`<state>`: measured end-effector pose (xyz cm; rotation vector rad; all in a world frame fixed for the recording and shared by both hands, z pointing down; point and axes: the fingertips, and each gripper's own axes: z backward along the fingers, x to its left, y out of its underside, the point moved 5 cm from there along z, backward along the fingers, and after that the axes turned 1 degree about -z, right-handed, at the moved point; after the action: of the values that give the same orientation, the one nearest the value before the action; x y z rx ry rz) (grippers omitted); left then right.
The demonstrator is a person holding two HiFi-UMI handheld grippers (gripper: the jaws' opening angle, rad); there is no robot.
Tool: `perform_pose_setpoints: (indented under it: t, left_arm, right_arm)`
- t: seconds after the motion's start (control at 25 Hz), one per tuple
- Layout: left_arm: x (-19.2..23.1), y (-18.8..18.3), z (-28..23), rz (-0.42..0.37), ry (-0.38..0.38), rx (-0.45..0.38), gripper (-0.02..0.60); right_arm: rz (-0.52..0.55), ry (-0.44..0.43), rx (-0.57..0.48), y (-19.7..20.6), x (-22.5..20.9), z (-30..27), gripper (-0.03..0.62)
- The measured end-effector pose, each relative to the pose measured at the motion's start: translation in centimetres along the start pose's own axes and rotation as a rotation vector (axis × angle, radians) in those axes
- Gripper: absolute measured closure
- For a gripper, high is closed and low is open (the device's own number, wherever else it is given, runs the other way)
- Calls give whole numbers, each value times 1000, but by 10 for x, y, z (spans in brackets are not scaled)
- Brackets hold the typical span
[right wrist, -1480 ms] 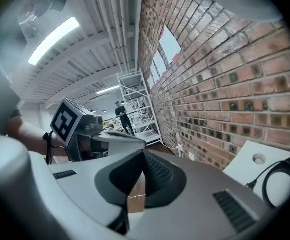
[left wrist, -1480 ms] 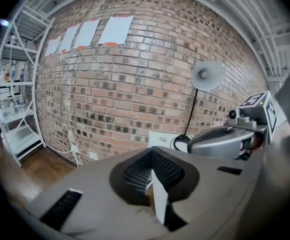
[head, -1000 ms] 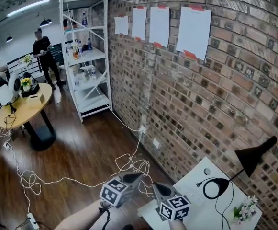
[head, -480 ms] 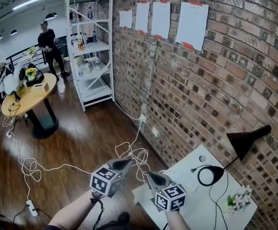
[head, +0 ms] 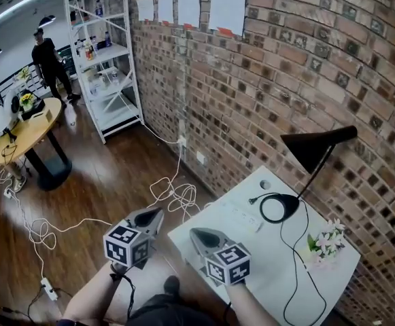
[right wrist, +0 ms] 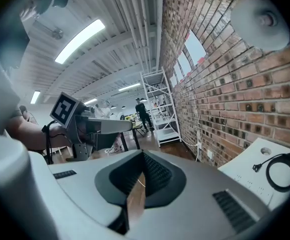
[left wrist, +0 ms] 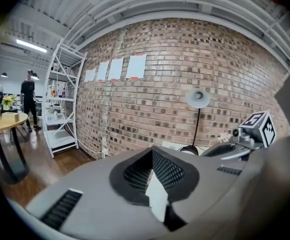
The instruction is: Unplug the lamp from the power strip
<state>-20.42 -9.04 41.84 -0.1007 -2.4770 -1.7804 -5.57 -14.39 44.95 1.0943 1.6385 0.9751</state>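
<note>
**Both tongs shut and empty, lamp and strip untouched**

- left gripper (head: pixel 155 214): jaws pressed together, nothing between them. It sits over the wooden floor (head: pixel 109 182), just off the left edge of the white table (head: pixel 265 280).
- right gripper (head: pixel 196 234): jaws also pressed together, nothing pinched. It is over the table's near left corner, pointing toward the power strip (head: pixel 241 216); near it, not touching.
- The two grippers are side by side, tips aimed at the brick wall (head: pixel 285 66).
- The power strip is white and lies flat on the table's left part, between the right gripper and the lamp base.
- lamp (head: pixel 311 148): black, with a cone shade on a thin slanted stem and a ring base (head: pixel 279 208), standing upright by the wall.
- plug (head: pixel 252 200): black, right at the strip's far edge, with a short lead running to the base (can't tell from any view whether it is seated in a socket or just lying beside the strip).
- A second black cord (head: pixel 298 263) runs from the base across the table toward the near edge.
- Other things: flowers (head: pixel 323 240) on the table to the right of the base, and a white cable (head: pixel 173 195) looped on the floor.
- Background: a metal shelf (head: pixel 102 66), a round wooden table (head: pixel 27 131) and a person (head: pixel 47 60).
</note>
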Motion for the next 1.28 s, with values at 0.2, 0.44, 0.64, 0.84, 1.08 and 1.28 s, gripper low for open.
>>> perform_pose_setpoints:
  t: [0.2, 0.44, 0.64, 0.84, 1.08, 1.28]
  left_arm:
    - [-8, 10, 32, 6, -62, 1, 581]
    - [-18, 18, 81, 8, -136, 15, 581]
    - [-14, 15, 113, -10, -202, 17, 581]
    - [-16, 19, 126, -72, -224, 41, 581]
    - [-2, 36, 163, -73, -280, 58, 581]
    - [20, 44, 197, -10, -332, 21, 581]
  right_arm:
    - [0, -80, -13, 11, 23, 8, 586]
    - [18, -211, 4, 23, 60, -1, 586]
    - [-4, -273, 1, 26, 83, -8, 586]
    - [-5, -329, -1, 29, 104, -20, 586]
    - [17, -390, 18, 28, 139, -39, 586]
    - [61, -450, 47, 26, 177, -56, 586]
